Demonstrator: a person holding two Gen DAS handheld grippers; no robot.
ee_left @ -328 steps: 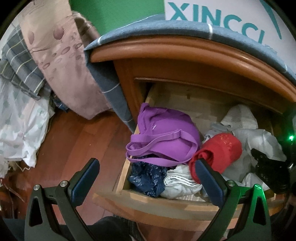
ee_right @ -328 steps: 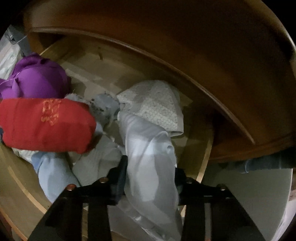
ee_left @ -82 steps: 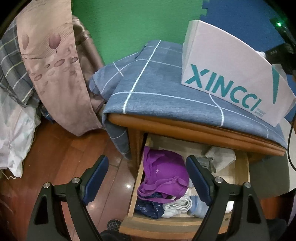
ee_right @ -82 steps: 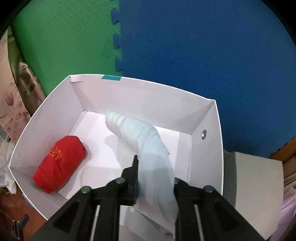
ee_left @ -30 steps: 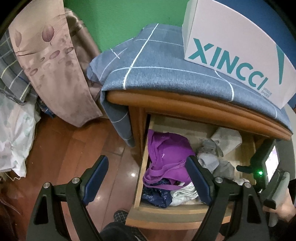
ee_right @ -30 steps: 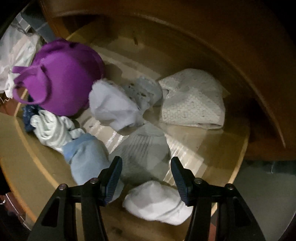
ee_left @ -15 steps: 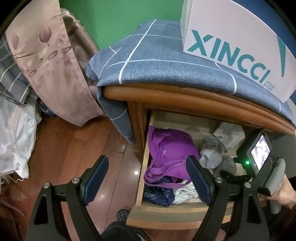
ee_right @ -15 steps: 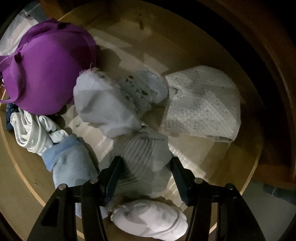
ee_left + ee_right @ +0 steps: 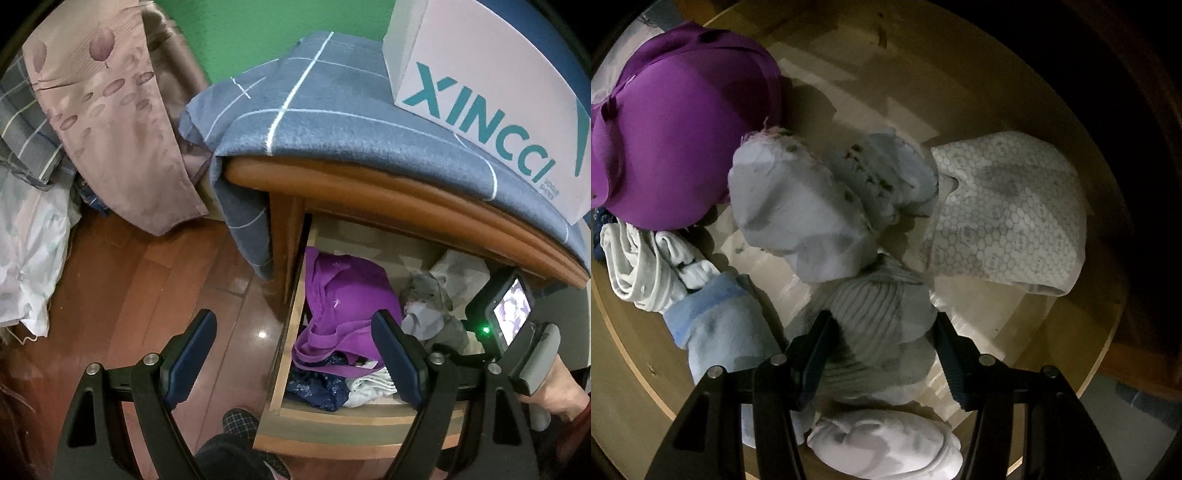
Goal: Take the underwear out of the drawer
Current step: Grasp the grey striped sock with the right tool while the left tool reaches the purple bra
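The wooden drawer (image 9: 332,417) stands open and holds several rolled undergarments. My right gripper (image 9: 882,328) is open inside it, its jaws either side of a grey ribbed roll (image 9: 875,325). Around that roll lie a pale blue-grey bundle (image 9: 798,214), a light blue roll (image 9: 720,332), a white roll (image 9: 886,446), a patterned white piece (image 9: 1008,214) and a purple bra (image 9: 672,133). The purple bra (image 9: 343,295) also shows in the left wrist view. My left gripper (image 9: 295,347) is open and empty, held above the floor and the drawer's left front corner. The right gripper's body (image 9: 517,332) shows at the drawer's right.
A white XINCCI box (image 9: 491,85) sits on a blue checked cloth (image 9: 314,110) over the nightstand top. Bedding and a pink curtain (image 9: 110,110) hang at the left over the wooden floor (image 9: 129,295). A slippered foot (image 9: 240,424) is below the drawer front.
Over the last second my right gripper has moved deeper into the drawer, closing in on the grey ribbed roll with jaws still open. The left gripper has drifted slightly.
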